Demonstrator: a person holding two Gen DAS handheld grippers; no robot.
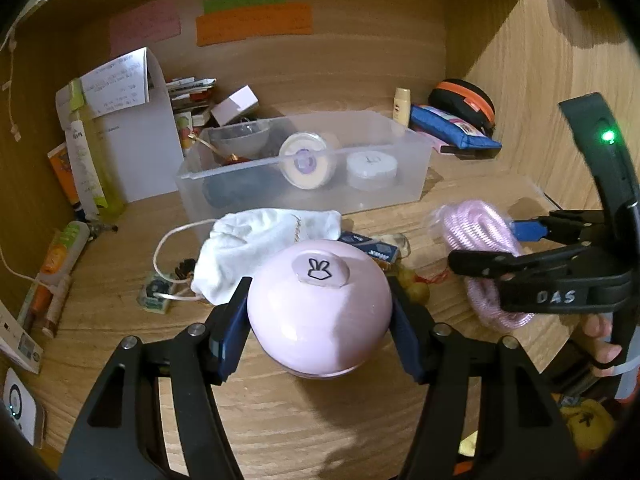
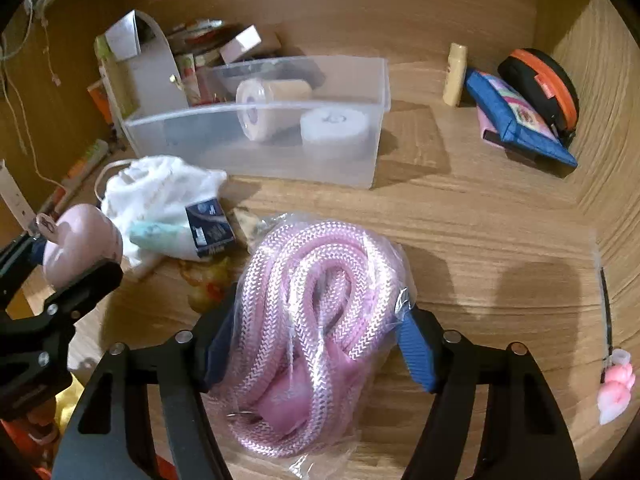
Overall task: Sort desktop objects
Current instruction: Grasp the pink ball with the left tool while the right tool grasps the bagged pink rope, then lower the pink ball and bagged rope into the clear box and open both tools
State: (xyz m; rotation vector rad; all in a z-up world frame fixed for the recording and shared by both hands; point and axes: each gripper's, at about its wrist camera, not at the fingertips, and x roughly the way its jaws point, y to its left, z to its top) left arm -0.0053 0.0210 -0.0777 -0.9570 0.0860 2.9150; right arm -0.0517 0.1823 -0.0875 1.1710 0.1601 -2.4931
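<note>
Wooden desk: left gripper jaws clamp the smooth, slippery pink ball; right gripper jaws squeeze the soft bagged rope mid-bundle.

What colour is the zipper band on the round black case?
Orange, on the round black case; clearest in the right wrist view.

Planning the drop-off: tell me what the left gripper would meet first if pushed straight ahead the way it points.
Likely the crumpled white cloth pouch, lying just beyond the round pink case held by the left gripper. Behind it stands the clear plastic bin. Whether the gripper would pass over the pouch is unclear.
</note>
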